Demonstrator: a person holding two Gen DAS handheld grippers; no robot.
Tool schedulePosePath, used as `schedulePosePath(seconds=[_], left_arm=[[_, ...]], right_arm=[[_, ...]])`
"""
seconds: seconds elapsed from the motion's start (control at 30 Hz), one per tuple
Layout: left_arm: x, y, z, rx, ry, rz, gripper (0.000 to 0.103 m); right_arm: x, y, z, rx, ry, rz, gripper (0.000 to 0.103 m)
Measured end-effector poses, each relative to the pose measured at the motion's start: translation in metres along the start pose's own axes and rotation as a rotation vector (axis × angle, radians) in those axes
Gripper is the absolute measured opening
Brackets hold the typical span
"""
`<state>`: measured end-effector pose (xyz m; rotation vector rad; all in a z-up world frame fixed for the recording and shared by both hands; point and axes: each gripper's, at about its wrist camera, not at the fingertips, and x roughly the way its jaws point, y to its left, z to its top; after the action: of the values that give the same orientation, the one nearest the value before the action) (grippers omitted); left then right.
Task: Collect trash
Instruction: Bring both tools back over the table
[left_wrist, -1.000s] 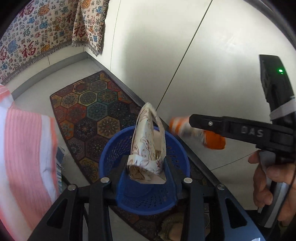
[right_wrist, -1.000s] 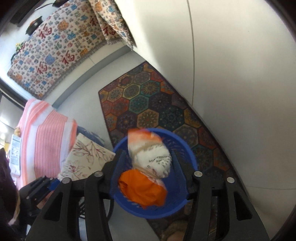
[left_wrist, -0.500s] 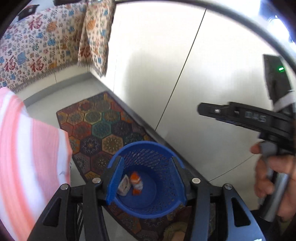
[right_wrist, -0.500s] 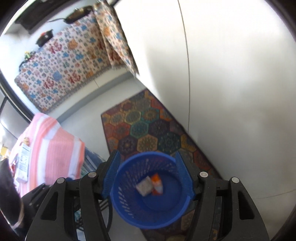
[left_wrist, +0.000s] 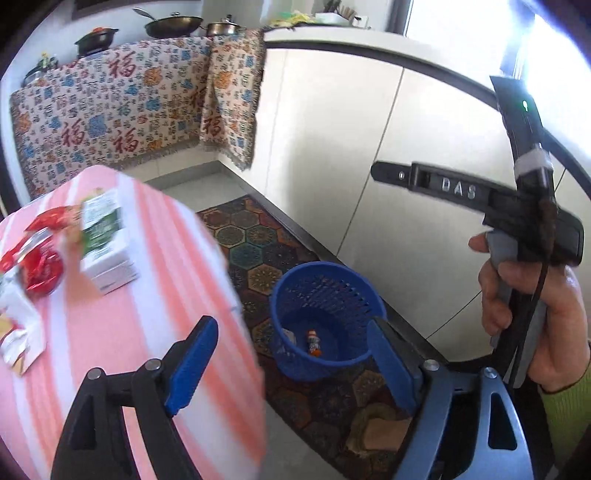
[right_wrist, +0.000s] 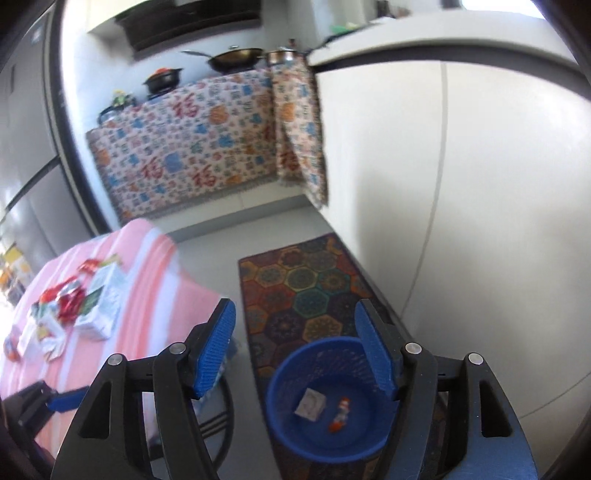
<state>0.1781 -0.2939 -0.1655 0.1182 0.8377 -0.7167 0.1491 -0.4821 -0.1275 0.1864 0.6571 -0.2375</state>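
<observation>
A blue mesh basket (left_wrist: 332, 295) (right_wrist: 288, 424) stands on the floor rug. In it lie a floral paper packet (right_wrist: 310, 404) and an orange-and-white wrapper (right_wrist: 340, 415) (left_wrist: 314, 341). My left gripper (left_wrist: 291, 323) hangs high above the basket and the table edge, its jaws opening with nothing between them. My right gripper (right_wrist: 295, 332) is also above the basket, its jaws opening and empty. On the pink striped table (left_wrist: 129, 332) (right_wrist: 147, 280) lie red wrappers (left_wrist: 40, 269) (right_wrist: 68, 302), a green-and-white carton (left_wrist: 105, 236) (right_wrist: 103, 299) and a white packet (left_wrist: 14, 332).
A hexagon-patterned rug (right_wrist: 295, 280) runs along white cabinet doors (left_wrist: 424, 122). A patterned cloth (left_wrist: 110, 122) drapes the far counter under pans (left_wrist: 173, 24). A person's hand (left_wrist: 535, 306) holds the right gripper's handle. A grey fridge (right_wrist: 22, 184) stands left.
The floral packet and the orange wrapper left the grippers and dropped into the basket. Both grippers rose and swung left, bringing the table into view, and their jaws spread wider.
</observation>
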Motion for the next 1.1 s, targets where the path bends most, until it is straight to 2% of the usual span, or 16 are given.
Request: schedulePosePath(seconds=[0.13, 0.37, 0.53, 0.67, 0.73, 0.9, 1.1], left_arm=[[-0.035, 0.043, -0.02, -0.064, -0.002, 0.073, 0.085], [-0.089, 0.125, -0.067, -0.173, 0.003, 0.303, 0.085], [-0.128, 0.184, -0.109, -0.299, 0.004, 0.468, 0.085], [-0.151, 0.223, -0.136, -0.402, 0.015, 0.599, 0.085], [-0.154, 0.239, -0.142, -0.439, 0.032, 0.636, 0.085], [-0.153, 0.263, -0.149, -0.521, 0.037, 0.66, 0.086], [-0.15, 0.274, -0.142, -0.541, 0.037, 0.69, 0.087]], right_arm=[[-0.004, 0.064, -0.022, -0.088, 0.033, 0.086, 0.071], [0.008, 0.18, -0.073, -0.281, 0.139, 0.278, 0.071], [0.011, 0.233, -0.103, -0.394, 0.177, 0.341, 0.071], [0.014, 0.252, -0.111, -0.443, 0.191, 0.377, 0.071], [0.016, 0.255, -0.114, -0.448, 0.199, 0.374, 0.071], [0.03, 0.248, -0.11, -0.427, 0.217, 0.309, 0.071], [0.04, 0.228, -0.105, -0.381, 0.238, 0.269, 0.074]])
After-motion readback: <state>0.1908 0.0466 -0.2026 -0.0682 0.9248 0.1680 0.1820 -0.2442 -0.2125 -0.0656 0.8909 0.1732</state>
